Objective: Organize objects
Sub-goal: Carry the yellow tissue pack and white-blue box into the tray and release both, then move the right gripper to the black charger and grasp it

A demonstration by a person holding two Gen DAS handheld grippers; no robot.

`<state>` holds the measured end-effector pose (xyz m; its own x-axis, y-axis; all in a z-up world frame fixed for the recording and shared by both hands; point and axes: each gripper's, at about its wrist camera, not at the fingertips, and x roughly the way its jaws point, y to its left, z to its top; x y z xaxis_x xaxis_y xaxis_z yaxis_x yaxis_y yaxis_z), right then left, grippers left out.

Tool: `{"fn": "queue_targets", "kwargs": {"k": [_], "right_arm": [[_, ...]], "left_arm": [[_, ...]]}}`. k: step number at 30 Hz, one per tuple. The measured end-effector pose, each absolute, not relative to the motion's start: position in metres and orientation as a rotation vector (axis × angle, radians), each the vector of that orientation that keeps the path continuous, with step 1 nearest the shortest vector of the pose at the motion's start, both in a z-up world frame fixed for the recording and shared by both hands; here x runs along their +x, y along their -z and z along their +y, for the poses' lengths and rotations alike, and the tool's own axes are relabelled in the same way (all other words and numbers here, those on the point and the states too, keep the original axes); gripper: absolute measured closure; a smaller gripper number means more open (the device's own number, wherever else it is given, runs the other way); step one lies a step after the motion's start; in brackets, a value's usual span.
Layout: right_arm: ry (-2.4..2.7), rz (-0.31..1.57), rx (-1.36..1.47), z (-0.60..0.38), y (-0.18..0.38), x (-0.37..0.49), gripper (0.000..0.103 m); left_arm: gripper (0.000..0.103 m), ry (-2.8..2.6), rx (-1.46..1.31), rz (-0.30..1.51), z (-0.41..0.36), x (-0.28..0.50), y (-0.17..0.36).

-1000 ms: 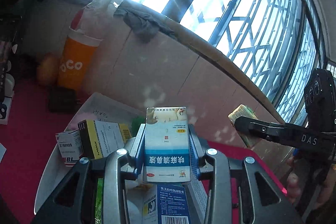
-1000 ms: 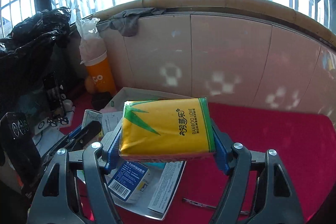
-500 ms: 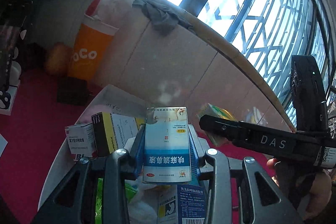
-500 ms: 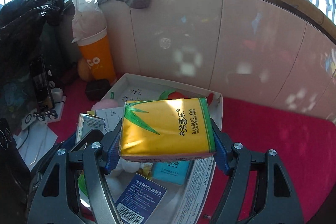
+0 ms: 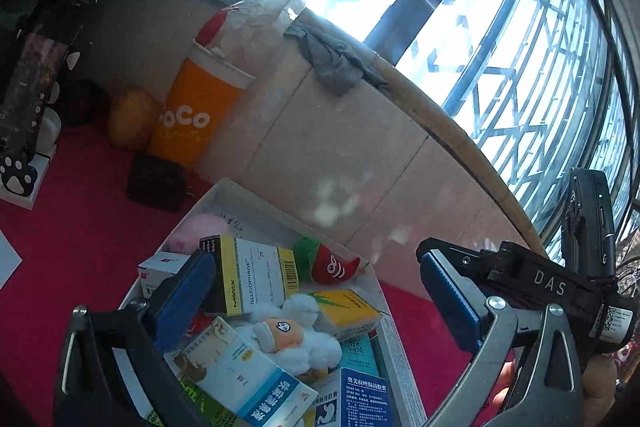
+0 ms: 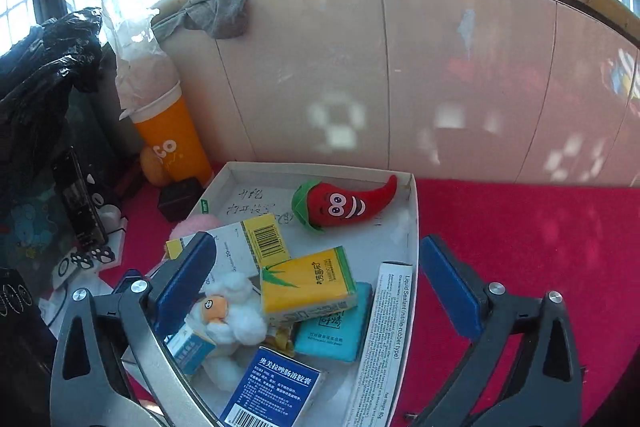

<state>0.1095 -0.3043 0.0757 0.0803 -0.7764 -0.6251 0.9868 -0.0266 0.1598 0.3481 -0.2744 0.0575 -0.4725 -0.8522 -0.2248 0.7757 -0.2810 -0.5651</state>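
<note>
Both hand-held grippers hang over the white cardboard box [image 6: 412, 227] on the red desk [image 6: 520, 227], and both have just been opening, with nothing pressed between their blue pads. The left hand-held gripper [image 5: 320, 299] has its jaws spread wide; the blue-and-white medicine box [image 5: 244, 375] lies tilted in the box just below and inside its left finger, free of the pads. The right hand-held gripper [image 6: 316, 275] is spread just as wide, and the yellow tissue pack [image 6: 308, 283] lies in the box between and beyond its fingers, touching neither pad, resting on a teal packet [image 6: 336, 331]. Beside the pack, toward the left finger, sits a white plush sheep [image 6: 228, 315]; farther ahead lies a red chilli plush [image 6: 340, 203] near the far wall of the box. A yellow-and-white Glucophage carton [image 5: 252, 275] stands ahead of the left finger. Beyond the box to the left stands an orange cup [image 6: 172, 143].
</note>
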Motion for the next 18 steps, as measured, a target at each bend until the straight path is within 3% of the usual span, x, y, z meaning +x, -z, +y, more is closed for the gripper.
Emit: {"fn": "queue_targets", "kwargs": {"k": [18], "right_arm": [[1.508,0.123,0.491,-0.172,-0.119,0.066,0.0]], "left_arm": [[0.0,1.956,-0.162,0.69,-0.268,0.347,-0.062]]}}
